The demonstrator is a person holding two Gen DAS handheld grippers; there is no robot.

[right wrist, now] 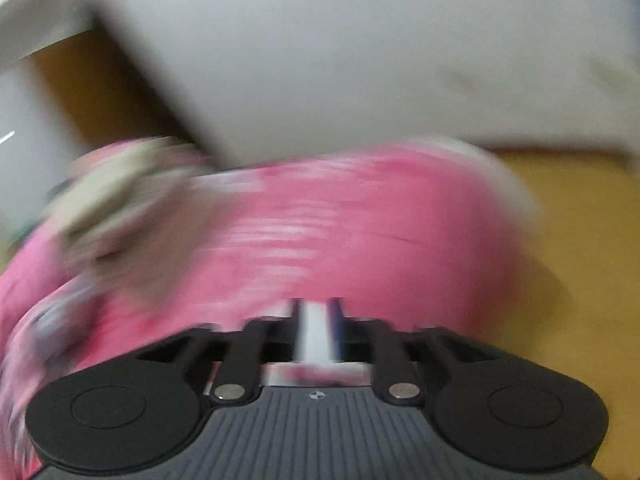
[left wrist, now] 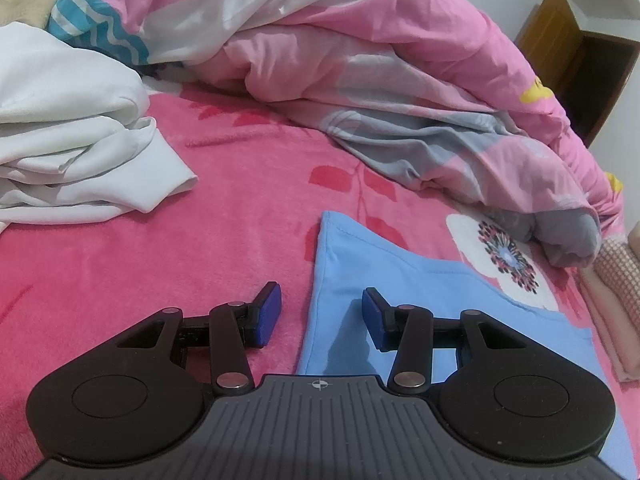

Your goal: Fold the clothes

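Claws between folds: left claw hovering spread, empty, straddling left edge of folded blue garment lying just ahead-right on bed. Right claw blurred, gap showing, state unclear. Next: likely reaching for white garment, far left.

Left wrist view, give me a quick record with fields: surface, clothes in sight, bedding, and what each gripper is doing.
surface: pink floral blanket
blue garment: flat, under the right fingertip
white garment: rumpled, far left
bedding: pink and grey quilt, bunched behind
left gripper: open, empty, over the blue garment's left edge
right gripper: view blurred; jaws narrowly apart, something pale in the gap, cannot tell if held
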